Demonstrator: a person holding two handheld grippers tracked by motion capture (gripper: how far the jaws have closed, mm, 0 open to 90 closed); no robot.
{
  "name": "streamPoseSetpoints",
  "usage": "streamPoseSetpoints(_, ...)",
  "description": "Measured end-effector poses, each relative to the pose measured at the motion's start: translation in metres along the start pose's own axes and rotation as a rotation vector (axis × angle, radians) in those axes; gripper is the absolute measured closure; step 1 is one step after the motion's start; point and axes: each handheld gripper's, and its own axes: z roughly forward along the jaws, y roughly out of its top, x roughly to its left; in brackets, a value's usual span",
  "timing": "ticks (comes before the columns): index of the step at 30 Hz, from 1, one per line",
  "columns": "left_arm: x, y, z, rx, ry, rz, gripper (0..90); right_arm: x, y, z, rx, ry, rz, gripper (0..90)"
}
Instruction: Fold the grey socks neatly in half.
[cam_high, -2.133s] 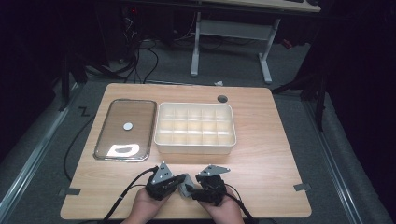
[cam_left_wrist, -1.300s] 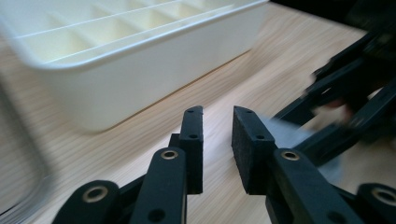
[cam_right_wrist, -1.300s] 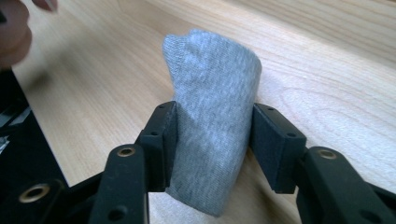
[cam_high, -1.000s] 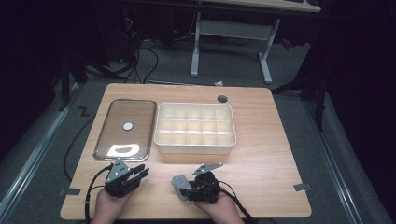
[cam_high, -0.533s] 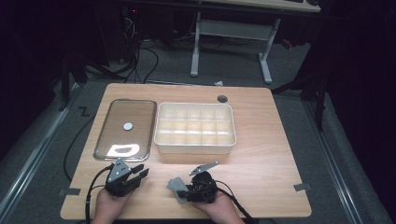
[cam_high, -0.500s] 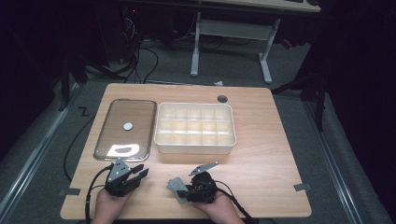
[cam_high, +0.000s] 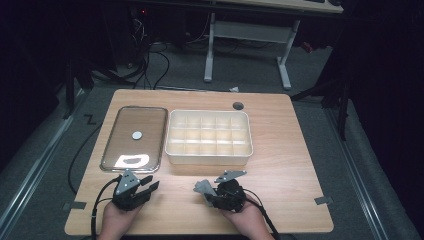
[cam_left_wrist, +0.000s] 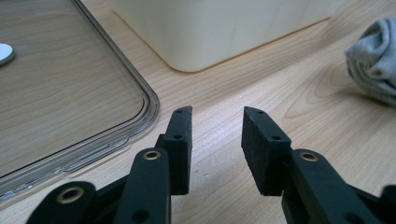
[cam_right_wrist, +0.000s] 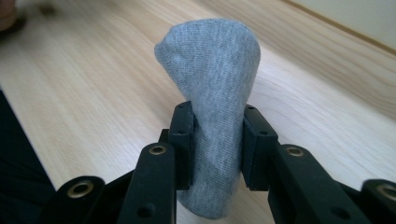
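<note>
Right tongs (cam_right_wrist: 217, 126) — clamped on grey sock (cam_right_wrist: 212, 70)

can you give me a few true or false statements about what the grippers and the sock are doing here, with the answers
1. The right gripper is clamped on a grey rolled sock. True.
2. The left gripper holds the clear lid. False: its jaws stand apart with nothing between them, having just been opening, and the lid lies flat on the table beside them.
3. The cream compartment box already has socks in it. False: every compartment seen from the high view is empty.
4. The clear lid lies to the left of the compartment box in the high view. True.
5. The sock rests inside the box. False: it is in front of the box, near the table's front edge, gripped by the right gripper.
</note>
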Motion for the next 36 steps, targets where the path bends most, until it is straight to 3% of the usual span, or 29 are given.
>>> streamPoseSetpoints(16, 0.002, -0.002, 0.003, 0.001, -0.019, -0.007, 60.8, -0.034, -0.012, -0.032, 0.062, -0.164, 0.06, 70.4)
streamPoseSetpoints(21, 0.0, -0.001, 0.003, -0.008, -0.015, 0.008, 60.0, -0.042, -0.011, -0.042, 0.096, -0.208, 0.053, 70.4)
streamPoseSetpoints(32, -0.003, 0.001, 0.003, -0.018, -0.017, 0.017, 50.5, -0.054, -0.007, -0.062, 0.18, -0.264, 0.013, 70.1)
streamPoseSetpoints(36, -0.003, 0.003, 0.005, -0.019, -0.016, 0.019, 48.2, -0.057, -0.005, -0.067, 0.198, -0.268, 0.033, 70.1)
